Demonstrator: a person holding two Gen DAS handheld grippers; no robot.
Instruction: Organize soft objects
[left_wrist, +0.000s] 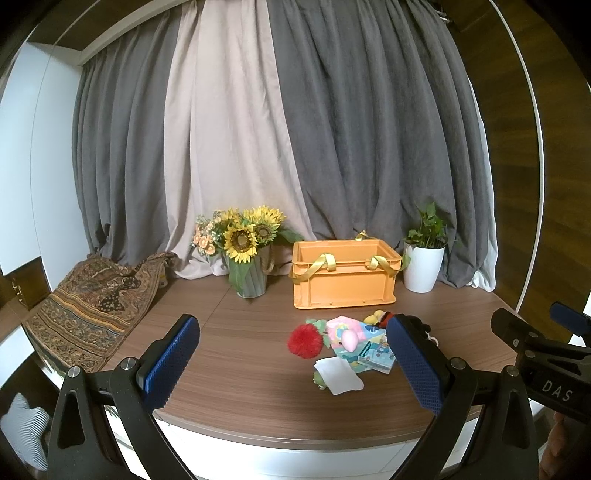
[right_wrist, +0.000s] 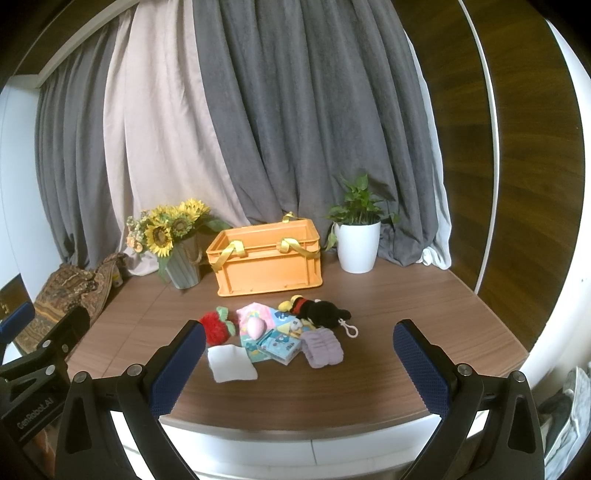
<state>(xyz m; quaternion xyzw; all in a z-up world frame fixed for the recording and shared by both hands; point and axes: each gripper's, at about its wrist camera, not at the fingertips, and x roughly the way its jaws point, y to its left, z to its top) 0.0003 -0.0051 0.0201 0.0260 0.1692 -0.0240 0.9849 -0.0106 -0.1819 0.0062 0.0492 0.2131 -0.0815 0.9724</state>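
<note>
A pile of soft things lies mid-table: a red plush strawberry (right_wrist: 216, 326) (left_wrist: 306, 340), a white folded cloth (right_wrist: 231, 363) (left_wrist: 339, 375), a pink and blue cloth book (right_wrist: 271, 332) (left_wrist: 354, 338), a black plush mouse (right_wrist: 319, 313) and a lilac knit piece (right_wrist: 322, 348). An orange crate (right_wrist: 267, 256) (left_wrist: 345, 273) with yellow ribbon handles stands behind them. My left gripper (left_wrist: 293, 365) is open and empty, near the table's front edge. My right gripper (right_wrist: 299, 369) is open and empty, in front of the pile.
A vase of sunflowers (right_wrist: 173, 240) (left_wrist: 247, 254) stands left of the crate, a white potted plant (right_wrist: 358, 240) (left_wrist: 424, 258) to its right. A patterned cloth (left_wrist: 88, 310) drapes the table's left end. Curtains hang behind. The wooden table (right_wrist: 406, 321) has a rounded front edge.
</note>
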